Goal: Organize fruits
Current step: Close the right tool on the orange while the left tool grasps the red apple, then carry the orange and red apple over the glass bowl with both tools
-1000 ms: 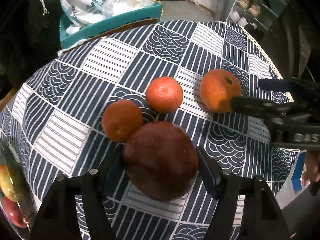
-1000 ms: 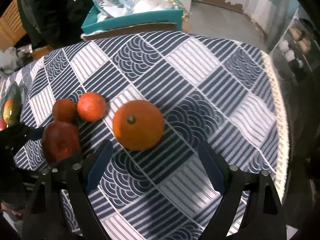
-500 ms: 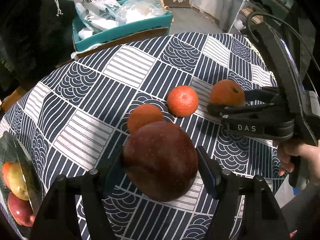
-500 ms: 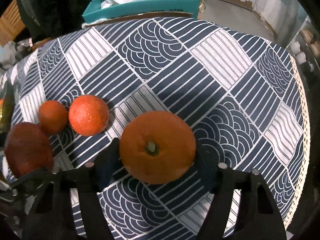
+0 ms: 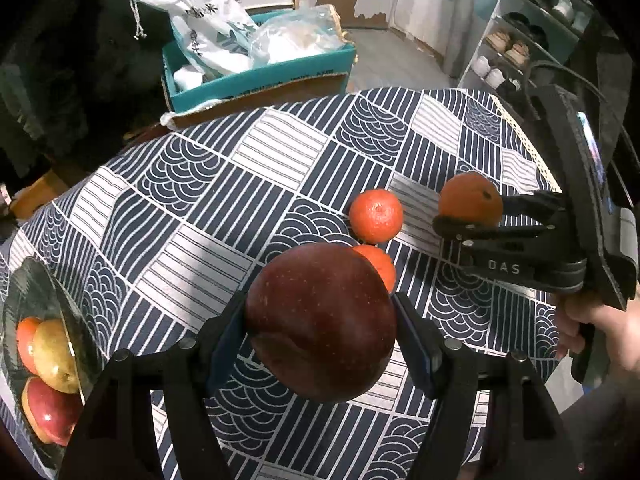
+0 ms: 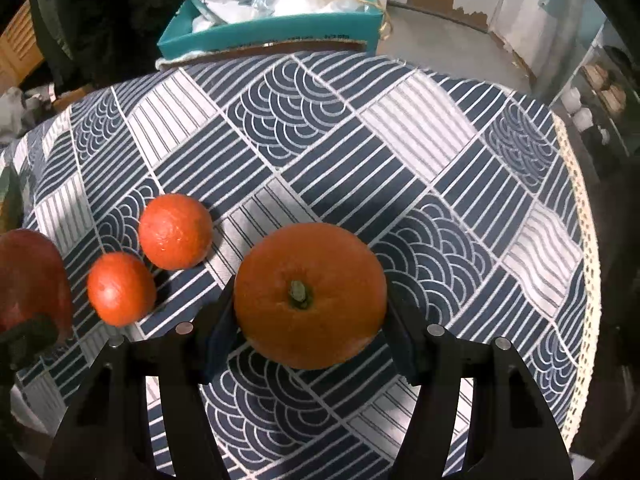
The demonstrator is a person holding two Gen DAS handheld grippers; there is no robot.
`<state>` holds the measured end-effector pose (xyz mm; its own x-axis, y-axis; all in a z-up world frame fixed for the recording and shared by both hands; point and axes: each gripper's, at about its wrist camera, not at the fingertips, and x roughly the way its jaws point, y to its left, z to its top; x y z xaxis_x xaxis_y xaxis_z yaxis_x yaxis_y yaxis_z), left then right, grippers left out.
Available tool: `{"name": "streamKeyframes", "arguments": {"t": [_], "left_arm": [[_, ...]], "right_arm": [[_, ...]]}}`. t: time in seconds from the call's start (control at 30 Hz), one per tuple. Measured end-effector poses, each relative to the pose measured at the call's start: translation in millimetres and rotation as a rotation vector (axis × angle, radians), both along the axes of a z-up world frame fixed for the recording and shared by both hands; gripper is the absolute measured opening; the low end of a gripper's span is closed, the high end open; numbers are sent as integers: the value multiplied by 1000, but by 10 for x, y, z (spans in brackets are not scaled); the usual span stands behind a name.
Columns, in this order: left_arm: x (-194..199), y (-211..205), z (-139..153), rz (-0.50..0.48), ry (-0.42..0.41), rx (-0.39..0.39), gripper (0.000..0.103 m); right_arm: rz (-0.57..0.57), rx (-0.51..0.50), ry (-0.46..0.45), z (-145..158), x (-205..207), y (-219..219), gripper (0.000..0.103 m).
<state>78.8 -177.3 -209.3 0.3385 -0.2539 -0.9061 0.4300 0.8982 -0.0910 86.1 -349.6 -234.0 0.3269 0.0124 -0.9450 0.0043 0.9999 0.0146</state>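
My left gripper (image 5: 320, 332) is shut on a dark red apple (image 5: 320, 320) and holds it above the patterned tablecloth. My right gripper (image 6: 310, 320) is shut on a large orange (image 6: 310, 294); both also show in the left wrist view, the gripper (image 5: 472, 216) on the orange (image 5: 470, 199) at the right. Two small tangerines (image 6: 175, 231) (image 6: 121, 289) lie on the cloth to the left of the orange. In the left wrist view one tangerine (image 5: 376, 215) is in full view, the other (image 5: 378, 263) is partly hidden behind the apple.
A dark glass bowl (image 5: 44, 300) holding apples and an orange sits at the table's left edge. A teal box (image 5: 256, 76) with white bags stands beyond the far edge. A shoe shelf (image 5: 516, 44) is at the back right. The cloth's lace edge (image 6: 588, 264) runs along the right.
My left gripper has lifted the apple and drawn back left, bringing the bowl into view. My right gripper closed on the large orange, which was between open jaws a second ago.
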Motion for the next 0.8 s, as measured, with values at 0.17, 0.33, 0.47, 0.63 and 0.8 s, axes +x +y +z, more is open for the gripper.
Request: {"name": "streamKeyframes", "arguments": {"t": [0.17, 0.33, 0.47, 0.63, 0.8], "left_arm": [[-13, 64, 110, 15, -13, -12, 72], [-65, 128, 249, 25, -52, -10, 72], [-104, 206, 371, 38, -73, -21, 72], [-138, 303, 511, 53, -99, -29, 72], [-152, 425, 671, 74, -123, -48, 72]], "right_arm": [[6, -11, -36, 200, -56, 47, 65], [31, -26, -81, 456, -121, 157, 65], [50, -22, -121, 677, -151, 248, 65], [68, -17, -178, 966, -222, 344, 65], [82, -10, -225, 1201, -266, 409, 65]]}}
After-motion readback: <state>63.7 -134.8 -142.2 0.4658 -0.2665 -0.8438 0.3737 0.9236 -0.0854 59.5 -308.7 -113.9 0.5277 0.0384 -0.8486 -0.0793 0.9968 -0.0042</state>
